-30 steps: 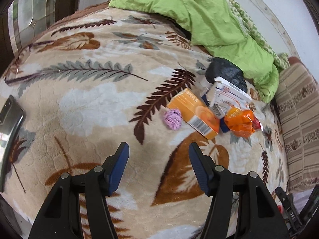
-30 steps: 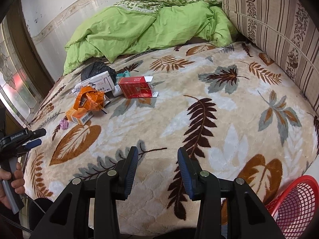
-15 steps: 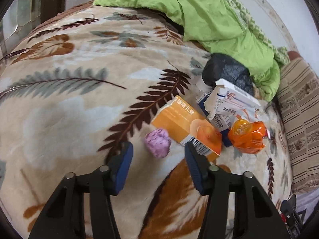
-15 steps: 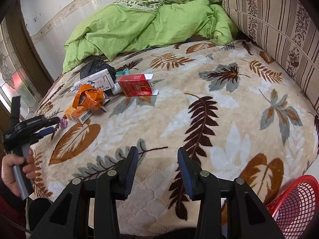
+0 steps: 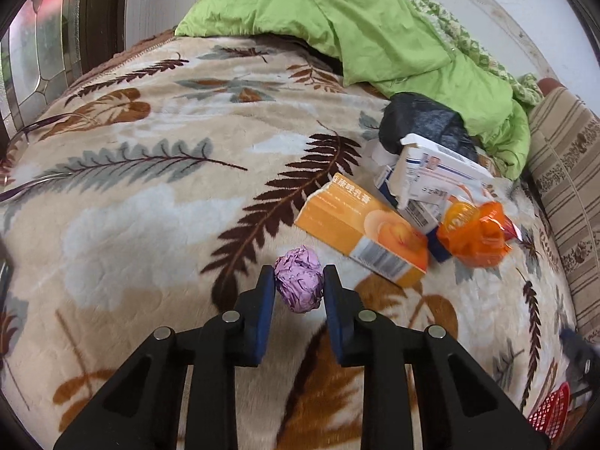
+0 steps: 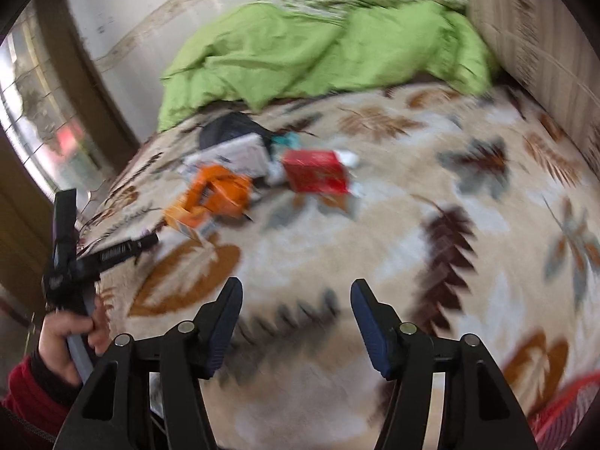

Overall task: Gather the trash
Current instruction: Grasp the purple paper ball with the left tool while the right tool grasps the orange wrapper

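The purple wad [image 5: 300, 284] lies on the leaf-print blanket [image 5: 150, 195], right between the blue pads of your left gripper [image 5: 299, 288]. Its jaws are closing on the wad; the pads look to be touching its sides, though a thin gap may remain on the left one. Just beyond the wad sits the orange box [image 5: 360, 236], lying flat with its barcode end toward you. Past that is the rest of the heap: an orange wrapper [image 5: 474, 238], white boxes [image 5: 431, 176] and a black bag [image 5: 420, 123], with the green quilt [image 5: 375, 30] bunched behind. A red basket [image 5: 549, 410] shows at the lower right edge of the left view.

Your right gripper [image 6: 296, 322] hangs over bare blanket with nothing between its pads; its jaws stand apart and are opening. That view is blurred. In it, a red box [image 6: 315, 174] lies to the right of the heap, and your left hand [image 6: 69, 333] grips the other tool's handle at the far left.
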Action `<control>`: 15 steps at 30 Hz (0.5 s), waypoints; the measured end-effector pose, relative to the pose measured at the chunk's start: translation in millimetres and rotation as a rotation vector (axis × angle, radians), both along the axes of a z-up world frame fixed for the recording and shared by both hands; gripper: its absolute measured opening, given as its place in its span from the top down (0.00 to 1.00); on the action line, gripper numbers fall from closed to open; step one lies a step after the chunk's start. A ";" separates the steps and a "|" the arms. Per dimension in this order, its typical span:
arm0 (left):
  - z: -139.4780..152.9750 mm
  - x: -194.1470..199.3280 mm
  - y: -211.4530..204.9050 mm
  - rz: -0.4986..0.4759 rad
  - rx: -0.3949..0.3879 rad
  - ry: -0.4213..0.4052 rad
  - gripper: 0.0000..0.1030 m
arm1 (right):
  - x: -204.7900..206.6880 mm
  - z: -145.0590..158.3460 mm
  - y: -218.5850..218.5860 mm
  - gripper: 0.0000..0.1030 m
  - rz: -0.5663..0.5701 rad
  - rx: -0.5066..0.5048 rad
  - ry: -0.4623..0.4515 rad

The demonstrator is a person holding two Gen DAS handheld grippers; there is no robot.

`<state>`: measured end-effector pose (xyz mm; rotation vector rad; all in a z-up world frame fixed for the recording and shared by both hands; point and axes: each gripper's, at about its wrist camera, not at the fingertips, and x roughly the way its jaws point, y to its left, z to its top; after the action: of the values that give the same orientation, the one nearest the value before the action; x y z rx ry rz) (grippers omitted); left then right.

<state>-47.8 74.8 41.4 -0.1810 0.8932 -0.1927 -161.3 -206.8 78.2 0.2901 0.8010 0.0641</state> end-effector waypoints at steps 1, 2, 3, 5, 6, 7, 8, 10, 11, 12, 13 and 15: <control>1.1 -2.6 0.4 0.000 0.000 -0.005 0.76 | 8.2 2.0 6.4 0.36 0.024 -0.003 -0.010; 2.1 -5.5 1.0 -0.002 0.001 -0.011 0.76 | 20.9 4.2 15.8 0.33 0.061 -0.013 -0.020; 2.9 -7.5 1.3 -0.007 0.002 -0.014 0.76 | 32.2 5.5 24.1 0.33 0.089 -0.029 -0.026; 3.5 -9.8 2.2 -0.013 -0.001 -0.017 0.76 | 54.2 5.5 36.4 0.33 0.121 -0.052 -0.037; 3.7 -10.2 2.9 -0.014 -0.004 -0.019 0.76 | 66.1 3.8 41.7 0.33 0.131 -0.059 -0.036; 3.8 -11.0 3.5 -0.014 -0.006 -0.021 0.76 | 77.7 1.0 45.5 0.33 0.135 -0.062 -0.030; 3.7 -11.3 3.5 -0.015 -0.007 -0.022 0.76 | 89.1 -2.8 48.5 0.33 0.136 -0.065 -0.023; 2.8 -11.6 2.1 -0.023 -0.008 -0.023 0.76 | 107.4 -10.2 52.9 0.33 0.138 -0.070 -0.007; 2.4 -11.8 1.0 -0.028 -0.008 -0.025 0.76 | 114.6 -13.2 53.5 0.33 0.134 -0.065 -0.002; 2.0 -12.3 -0.5 -0.033 -0.006 -0.027 0.76 | 121.8 -16.7 53.6 0.33 0.128 -0.045 -0.007; 1.7 -12.4 -2.3 -0.038 -0.004 -0.028 0.76 | 125.3 -19.3 53.7 0.33 0.130 -0.028 -0.006; 1.3 -13.5 -5.2 -0.047 -0.002 -0.031 0.76 | 130.0 -23.9 54.1 0.63 0.139 -0.011 0.013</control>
<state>-61.3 69.6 42.7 -0.1587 0.8664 -0.2398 -31.3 -152.7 54.3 0.2243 0.8332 0.1885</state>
